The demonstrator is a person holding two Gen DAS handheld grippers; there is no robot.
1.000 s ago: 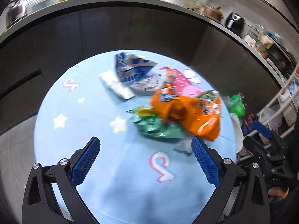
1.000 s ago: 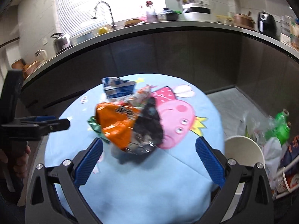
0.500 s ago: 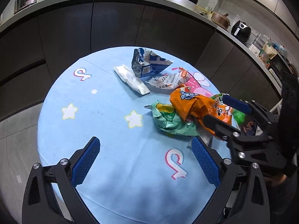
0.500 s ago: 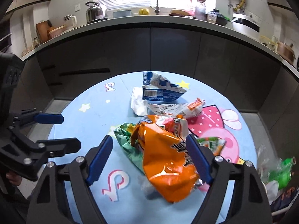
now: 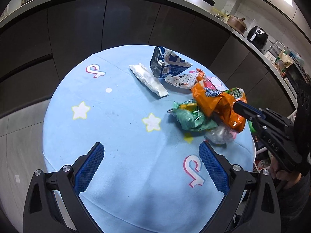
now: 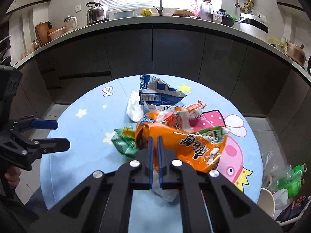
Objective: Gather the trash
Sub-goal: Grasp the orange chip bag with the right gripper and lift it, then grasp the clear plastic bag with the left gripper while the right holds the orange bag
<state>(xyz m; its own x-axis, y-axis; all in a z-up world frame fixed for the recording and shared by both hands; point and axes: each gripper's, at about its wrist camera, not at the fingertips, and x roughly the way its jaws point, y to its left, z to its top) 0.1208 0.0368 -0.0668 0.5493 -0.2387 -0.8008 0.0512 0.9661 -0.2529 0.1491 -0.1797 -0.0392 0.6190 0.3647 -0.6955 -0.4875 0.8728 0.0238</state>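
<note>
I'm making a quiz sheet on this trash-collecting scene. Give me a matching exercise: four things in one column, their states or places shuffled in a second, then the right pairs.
Things:
1. orange snack bag
2. left gripper
3. white tissue pack
4. green wrapper

States or places:
A. open, holding nothing
B. flat, left of the blue-and-white bag
C. pinched by the right gripper
D. crumpled, partly under the orange bag

Pairs: 1-C, 2-A, 3-B, 4-D
</note>
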